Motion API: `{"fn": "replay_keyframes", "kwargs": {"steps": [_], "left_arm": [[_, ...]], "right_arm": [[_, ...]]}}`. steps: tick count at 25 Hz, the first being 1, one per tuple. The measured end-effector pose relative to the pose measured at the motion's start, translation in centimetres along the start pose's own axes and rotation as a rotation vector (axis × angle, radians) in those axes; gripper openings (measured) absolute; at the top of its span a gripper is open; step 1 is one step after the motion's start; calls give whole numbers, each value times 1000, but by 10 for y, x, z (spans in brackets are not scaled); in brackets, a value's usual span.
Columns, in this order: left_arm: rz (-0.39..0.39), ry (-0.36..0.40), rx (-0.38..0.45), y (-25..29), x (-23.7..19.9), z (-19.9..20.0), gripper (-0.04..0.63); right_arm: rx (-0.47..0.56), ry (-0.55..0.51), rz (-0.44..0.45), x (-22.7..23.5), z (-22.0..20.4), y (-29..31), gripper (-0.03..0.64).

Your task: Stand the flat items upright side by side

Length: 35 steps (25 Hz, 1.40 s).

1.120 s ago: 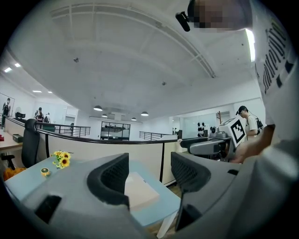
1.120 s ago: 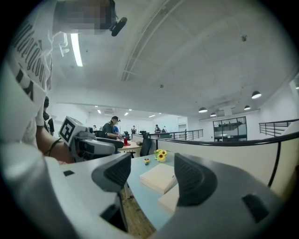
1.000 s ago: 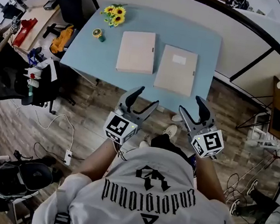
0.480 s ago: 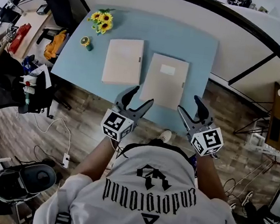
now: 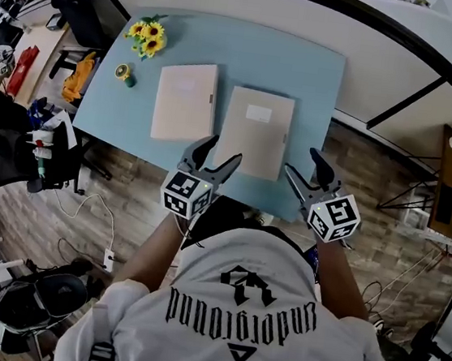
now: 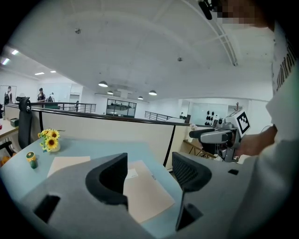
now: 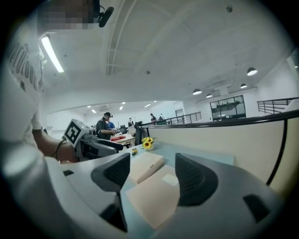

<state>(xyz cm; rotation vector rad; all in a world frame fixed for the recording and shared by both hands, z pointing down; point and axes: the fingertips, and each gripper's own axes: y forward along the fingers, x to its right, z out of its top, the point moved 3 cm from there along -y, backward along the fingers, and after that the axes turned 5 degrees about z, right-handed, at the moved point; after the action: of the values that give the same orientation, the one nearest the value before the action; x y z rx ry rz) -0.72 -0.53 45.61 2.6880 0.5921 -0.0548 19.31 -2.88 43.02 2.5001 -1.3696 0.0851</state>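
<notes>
Holding both tools over the near edge of the blue worktop, I see the left gripper with its jaws spread wide and nothing between them. In its own view only the worktop and paper-coloured files show past the pads. The right gripper is just as wide open and equally empty, and it sits a little right of the left one, apart from it.

Just beyond the left gripper's fingertips lies the labelled beige file, flat on the worktop, its near end close to the near edge and a white label toward its far end. In the head view the left fingertips overlap its near left corner; I cannot tell whether they touch. Just beside it on the left, with a narrow gap between, lies the plain beige file, also flat and set slightly farther back.

Farther off, a small yellow-and-green item sits near the left edge, and a bunch of sunflowers stands by the far left corner.
</notes>
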Motion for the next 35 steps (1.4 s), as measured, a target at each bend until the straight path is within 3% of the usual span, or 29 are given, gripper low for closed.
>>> {"fn": "replay_keyframes", "kwargs": {"steps": [11, 16, 35], "left_arm": [[-52, -37, -167, 65, -55, -30, 325], [-72, -115, -264, 91, -84, -58, 330], [-140, -259, -615, 157, -130, -162, 348]], "right_arm": [[-105, 115, -55, 41, -25, 53, 308], [-156, 165, -76, 60, -43, 80, 308], [-452, 481, -117, 111, -173, 133, 327]]}}
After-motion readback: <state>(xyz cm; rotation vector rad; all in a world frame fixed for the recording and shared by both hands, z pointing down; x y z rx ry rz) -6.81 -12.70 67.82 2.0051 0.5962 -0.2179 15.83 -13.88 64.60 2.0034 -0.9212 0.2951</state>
